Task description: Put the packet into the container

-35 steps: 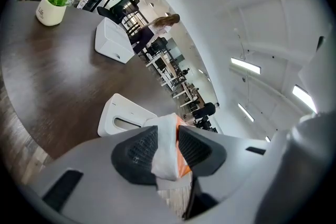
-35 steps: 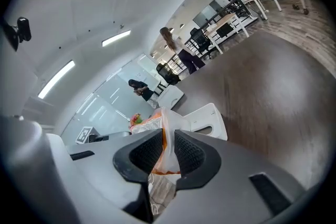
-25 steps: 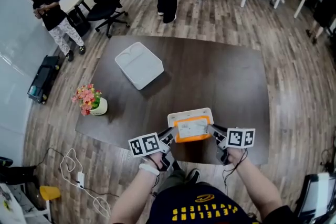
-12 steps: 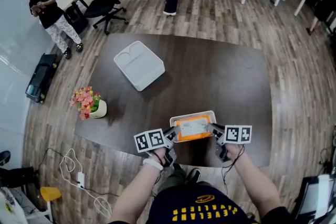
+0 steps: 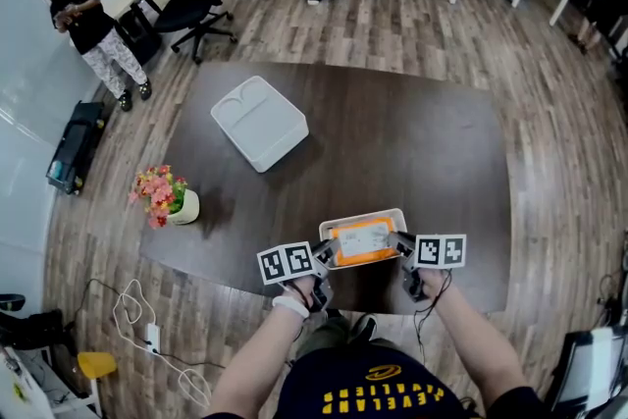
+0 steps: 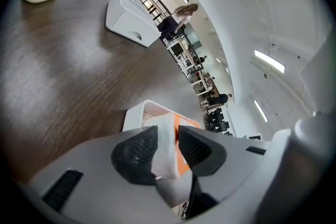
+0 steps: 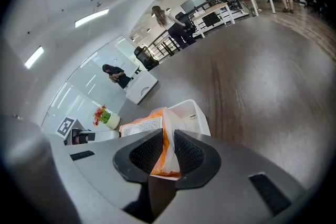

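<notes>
While left gripper and right gripper clamp opposite edges of the packet, it overlies the container.

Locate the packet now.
Head view, bottom centre: the packet hangs over the container at the table's near edge, its ends pinched by the left tool and right tool.

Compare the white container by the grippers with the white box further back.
The container has the orange packet over it, pinched at each end by the left gripper and right gripper; the box has nothing over it. The container sits square to the near edge of the table; the box lies skewed, toward the far left. Both are white with rounded corners.
</notes>
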